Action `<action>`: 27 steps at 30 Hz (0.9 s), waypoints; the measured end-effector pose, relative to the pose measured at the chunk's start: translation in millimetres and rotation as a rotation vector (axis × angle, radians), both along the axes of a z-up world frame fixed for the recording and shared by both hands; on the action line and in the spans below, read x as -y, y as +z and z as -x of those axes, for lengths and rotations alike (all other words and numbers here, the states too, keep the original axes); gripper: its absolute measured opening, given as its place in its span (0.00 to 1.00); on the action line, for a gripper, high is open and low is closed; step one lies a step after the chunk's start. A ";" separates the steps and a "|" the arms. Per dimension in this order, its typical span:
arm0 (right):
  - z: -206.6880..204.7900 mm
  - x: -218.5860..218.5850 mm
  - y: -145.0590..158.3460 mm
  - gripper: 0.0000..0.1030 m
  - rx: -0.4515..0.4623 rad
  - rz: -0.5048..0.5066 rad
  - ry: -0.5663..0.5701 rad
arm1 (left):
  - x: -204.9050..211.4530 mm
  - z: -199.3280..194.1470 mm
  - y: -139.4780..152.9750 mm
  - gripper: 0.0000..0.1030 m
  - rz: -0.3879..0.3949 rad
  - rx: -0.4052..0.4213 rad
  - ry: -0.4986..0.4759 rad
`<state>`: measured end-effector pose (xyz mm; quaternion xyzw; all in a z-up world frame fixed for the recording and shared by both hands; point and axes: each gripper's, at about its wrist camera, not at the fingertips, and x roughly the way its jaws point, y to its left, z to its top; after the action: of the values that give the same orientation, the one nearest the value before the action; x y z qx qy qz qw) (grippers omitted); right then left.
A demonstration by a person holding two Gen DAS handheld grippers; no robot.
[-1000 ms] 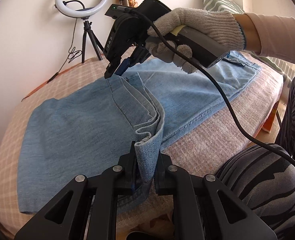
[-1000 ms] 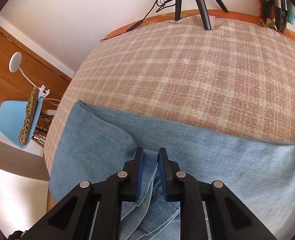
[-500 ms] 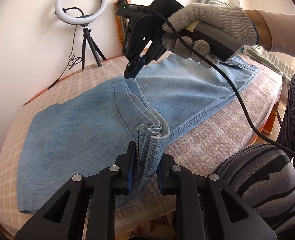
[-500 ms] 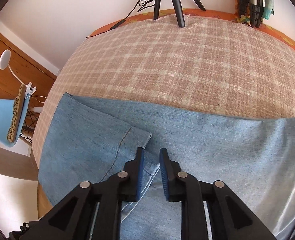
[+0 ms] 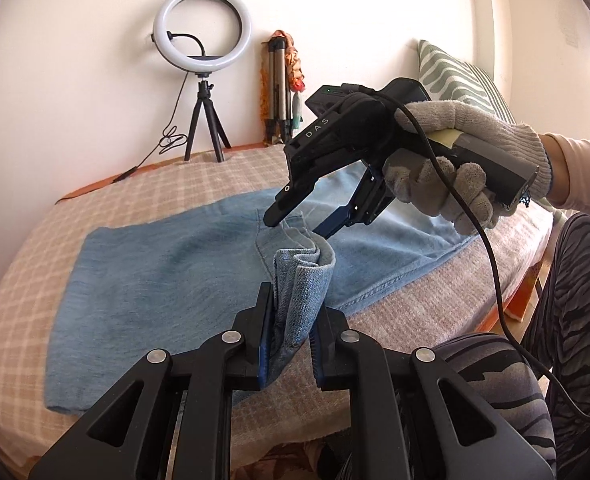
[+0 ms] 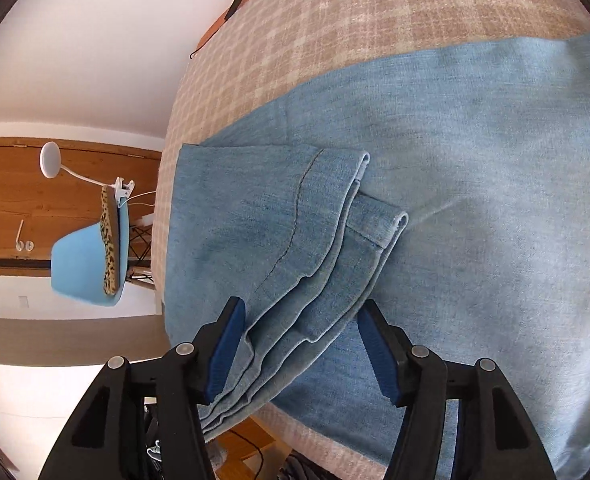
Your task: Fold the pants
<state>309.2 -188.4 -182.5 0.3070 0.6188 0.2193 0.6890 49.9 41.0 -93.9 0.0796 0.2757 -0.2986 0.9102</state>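
Light blue jeans (image 5: 167, 272) lie folded on a checked bed cover (image 5: 135, 188). My left gripper (image 5: 293, 332) is shut on the bunched hem ends of the jeans (image 5: 301, 280) and holds them just above the cloth. My right gripper (image 5: 299, 226) is open, its fingers hovering over the far end of that hem bundle. In the right wrist view the gripper (image 6: 301, 344) is wide open over the layered hems (image 6: 319, 248), with the jeans (image 6: 475, 180) spread beneath.
A ring light on a tripod (image 5: 203, 80) and a second tripod (image 5: 279, 92) stand at the far edge by the wall. A striped pillow (image 5: 455, 76) lies at the right. The person's striped legs (image 5: 567, 320) are at the bed's near right edge. A blue chair (image 6: 91, 268) stands beyond the bed.
My right gripper has opened and let go of the hem, and now hovers closer to the left gripper. The left gripper has lifted the hem bundle a little and keeps hold.
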 end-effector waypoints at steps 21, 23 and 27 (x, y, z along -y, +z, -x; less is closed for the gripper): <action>12.0 65.8 132.7 0.04 0.519 0.425 -0.050 | 117.5 -21.6 34.3 0.14 0.048 -0.048 -0.215; 13.8 80.5 134.3 0.04 0.517 0.441 -0.074 | 134.1 -26.3 38.9 0.14 0.068 -0.068 -0.244; 19.2 117.0 131.0 0.04 0.497 0.455 -0.125 | 165.2 -33.3 45.5 0.14 0.074 -0.102 -0.291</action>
<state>290.0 -305.4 -51.5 0.1201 0.4449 0.1012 0.8817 83.3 -124.2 -48.4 0.0698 0.2958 -0.4410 0.8445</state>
